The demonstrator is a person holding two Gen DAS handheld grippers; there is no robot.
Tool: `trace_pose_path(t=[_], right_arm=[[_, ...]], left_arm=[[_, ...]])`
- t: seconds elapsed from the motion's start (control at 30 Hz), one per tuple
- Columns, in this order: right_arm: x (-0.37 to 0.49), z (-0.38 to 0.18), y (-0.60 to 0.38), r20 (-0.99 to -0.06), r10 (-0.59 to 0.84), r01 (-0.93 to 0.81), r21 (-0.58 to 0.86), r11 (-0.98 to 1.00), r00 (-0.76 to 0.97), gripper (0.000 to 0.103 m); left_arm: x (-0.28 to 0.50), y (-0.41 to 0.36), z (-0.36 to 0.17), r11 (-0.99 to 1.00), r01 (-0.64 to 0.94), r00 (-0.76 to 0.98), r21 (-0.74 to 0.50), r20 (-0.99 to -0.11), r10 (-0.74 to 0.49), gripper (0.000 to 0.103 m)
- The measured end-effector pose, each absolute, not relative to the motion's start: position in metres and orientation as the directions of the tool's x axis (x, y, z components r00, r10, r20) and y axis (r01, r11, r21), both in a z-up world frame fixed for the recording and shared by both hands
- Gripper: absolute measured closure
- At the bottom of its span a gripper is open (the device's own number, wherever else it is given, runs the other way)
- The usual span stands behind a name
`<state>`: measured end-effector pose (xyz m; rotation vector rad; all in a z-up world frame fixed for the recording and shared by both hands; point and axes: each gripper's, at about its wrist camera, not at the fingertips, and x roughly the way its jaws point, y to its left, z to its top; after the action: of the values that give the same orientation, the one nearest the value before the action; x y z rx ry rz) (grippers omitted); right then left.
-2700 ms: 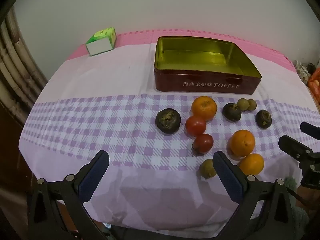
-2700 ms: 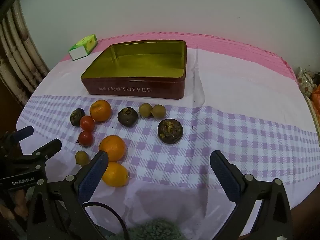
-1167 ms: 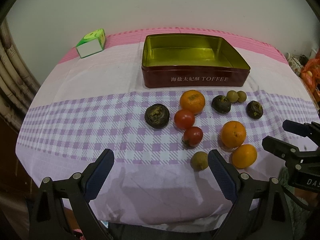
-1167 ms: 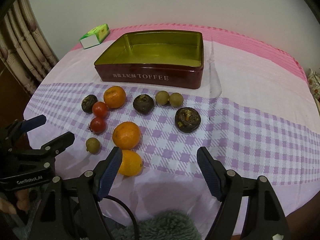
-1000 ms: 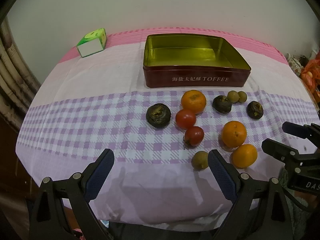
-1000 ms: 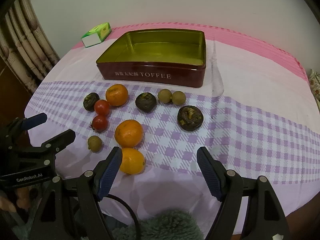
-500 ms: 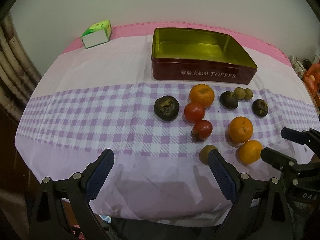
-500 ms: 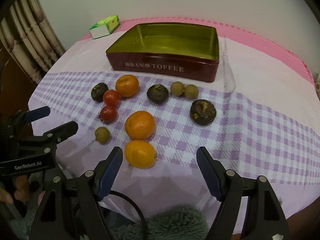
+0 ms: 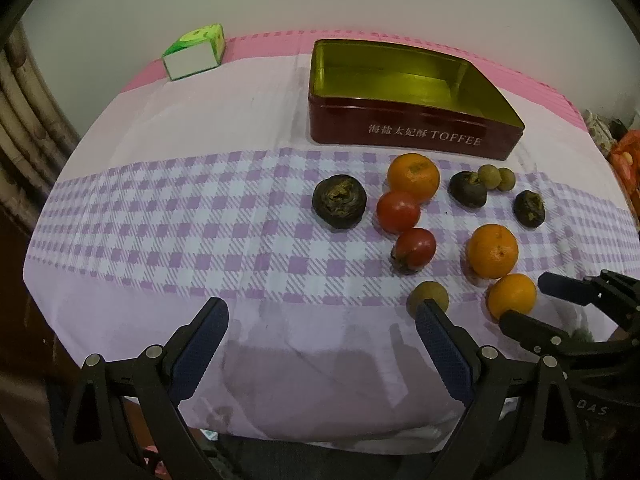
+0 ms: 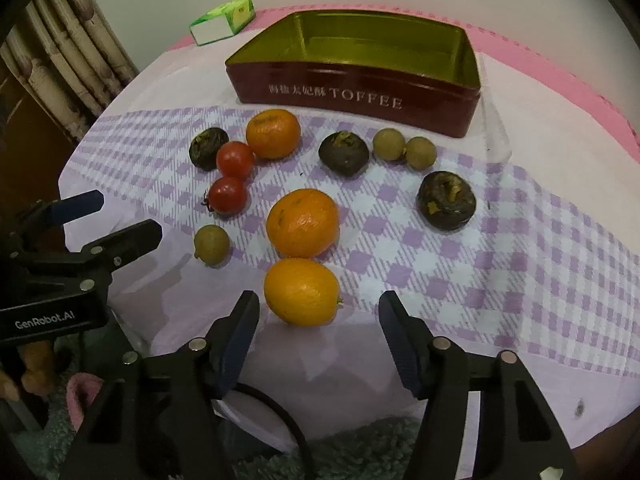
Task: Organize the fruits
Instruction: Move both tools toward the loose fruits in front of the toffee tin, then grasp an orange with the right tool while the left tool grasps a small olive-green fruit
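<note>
A red TOFFEE tin (image 9: 408, 136) (image 10: 352, 94) stands open and empty at the back of the table. In front of it lie three oranges, two red tomatoes (image 10: 234, 160), three dark fruits and small brown longans. My right gripper (image 10: 320, 312) is open, just before the nearest orange (image 10: 302, 292), which lies between its fingertips. My left gripper (image 9: 320, 324) is open and empty over the front of the cloth, left of a longan (image 9: 427, 295). The right gripper also shows in the left wrist view (image 9: 532, 300), and the left one in the right wrist view (image 10: 120, 216).
A green and white carton (image 9: 194, 56) lies at the back left. The table has a pink and purple checked cloth (image 9: 180, 216). A curtain (image 10: 68, 52) hangs to the left. The table's front edge is close below both grippers.
My right gripper has moved forward and down to the nearest orange. The left gripper has shifted a little left and stayed open. No fruit has moved.
</note>
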<state>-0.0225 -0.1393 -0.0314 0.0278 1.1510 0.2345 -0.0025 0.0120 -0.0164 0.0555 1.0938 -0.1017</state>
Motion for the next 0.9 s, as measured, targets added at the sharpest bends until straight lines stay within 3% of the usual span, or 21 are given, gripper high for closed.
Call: trace_pose_path(t=[0.2,0.37,0.9], right_arm=[[-0.019,-0.04,-0.134,-0.908,0.201,-0.179,0.143,0.973,0.368,0.05],[-0.016,-0.041,-0.127,-0.904,0.212,-0.203,0.143,0.969,0.372,0.064],[-0.014,-0.039,-0.16,-0.905,0.171,-0.08,0.151,0.985,0.39,0.064]], left_arm=[[-0.001,0.011,-0.018,0.992,0.123,0.449,-0.014,-0.891,-0.069,0.009],[-0.001,0.006,-0.019,0.988,0.153,0.447,-0.02,-0.89,-0.087,0.009],[0.0,-0.005,-0.02,0.978,0.204,0.43,-0.049,-0.893,-0.134,0.012]])
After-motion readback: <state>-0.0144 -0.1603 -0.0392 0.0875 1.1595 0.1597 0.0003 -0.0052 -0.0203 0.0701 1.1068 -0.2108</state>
